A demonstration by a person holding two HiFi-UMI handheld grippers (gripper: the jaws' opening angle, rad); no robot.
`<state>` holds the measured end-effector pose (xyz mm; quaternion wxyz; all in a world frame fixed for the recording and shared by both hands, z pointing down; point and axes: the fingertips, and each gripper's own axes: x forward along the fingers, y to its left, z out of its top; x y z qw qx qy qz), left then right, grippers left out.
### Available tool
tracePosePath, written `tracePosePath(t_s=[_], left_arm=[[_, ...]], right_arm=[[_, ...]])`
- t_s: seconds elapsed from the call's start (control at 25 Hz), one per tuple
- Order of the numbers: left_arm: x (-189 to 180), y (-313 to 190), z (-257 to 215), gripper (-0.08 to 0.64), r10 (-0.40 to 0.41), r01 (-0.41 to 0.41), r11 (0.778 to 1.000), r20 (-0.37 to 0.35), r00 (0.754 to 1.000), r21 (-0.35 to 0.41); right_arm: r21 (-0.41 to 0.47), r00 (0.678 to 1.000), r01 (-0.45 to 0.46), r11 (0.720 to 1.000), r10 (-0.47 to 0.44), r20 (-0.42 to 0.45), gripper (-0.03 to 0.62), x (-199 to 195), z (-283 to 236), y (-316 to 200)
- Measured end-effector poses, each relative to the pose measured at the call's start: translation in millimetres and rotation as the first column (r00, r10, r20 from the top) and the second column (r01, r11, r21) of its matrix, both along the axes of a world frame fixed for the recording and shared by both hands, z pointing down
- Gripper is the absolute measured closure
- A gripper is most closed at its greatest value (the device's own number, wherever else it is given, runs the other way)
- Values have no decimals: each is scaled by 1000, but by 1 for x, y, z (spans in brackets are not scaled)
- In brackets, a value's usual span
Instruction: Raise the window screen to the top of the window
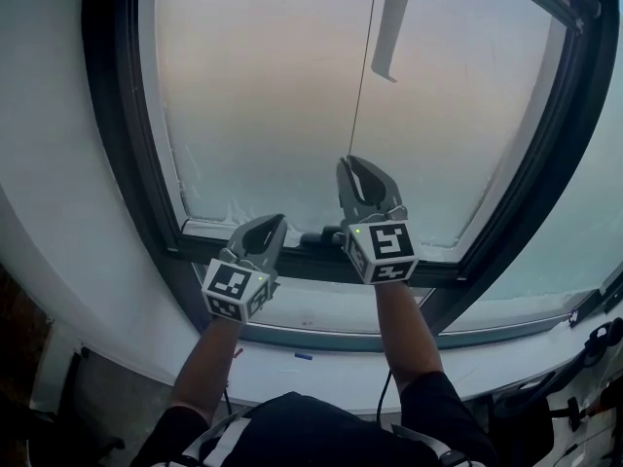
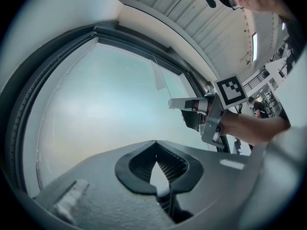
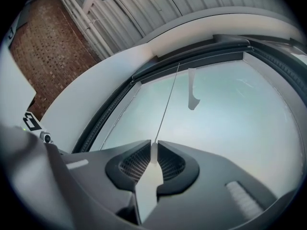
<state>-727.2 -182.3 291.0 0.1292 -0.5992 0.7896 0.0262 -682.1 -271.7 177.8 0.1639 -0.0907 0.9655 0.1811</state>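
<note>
A pale, frosted window screen (image 1: 263,95) fills the dark-framed window ahead. A thin cord (image 1: 358,86) runs down its middle to my right gripper (image 1: 362,168). In the right gripper view, that gripper (image 3: 154,145) is shut on a flat white pull tab (image 3: 147,186) at the cord's (image 3: 167,104) lower end. A second white tab (image 1: 392,27) hangs free higher up, right of the cord. My left gripper (image 1: 265,230) sits lower and to the left, near the window's bottom rail. It is shut (image 2: 155,144) with nothing between its jaws.
The dark window frame (image 1: 117,144) curves round the pane, with a white sill (image 1: 321,368) below it. Dark equipment (image 1: 594,348) stands at the lower right. A brick wall (image 3: 43,47) shows to the left of the window.
</note>
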Motion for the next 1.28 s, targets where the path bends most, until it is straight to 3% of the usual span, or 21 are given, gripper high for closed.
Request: tracePosePath(t_s=[0.2,0.4,0.64,0.92,1.08,1.28], left_arm=[[0,4,2,555,11,-11,1000,-3,1000,-7],[4,10,-2,555,6,-6,1000,17,1000,-22],[14,13,4,555,30,-28,998,46,998,-58],[20,25,7,555,46,-46,999,16,999,-20],[25,27,17,555,89,-89,996,-4,996,28],[40,19,28,555,154,-152,987,-46,987,49]], right_arm=[[-19,1000,-13,1000,14,17,545,2,-6,-1],[67,998,-52,996,49,39,545,3,-26,3],[79,996,-77,994,73,49,545,4,-32,5],[45,989,-108,993,102,111,459,24,-20,18],[-24,987,-131,991,133,85,448,36,4,14],[-46,976,-215,976,216,39,451,64,44,4]])
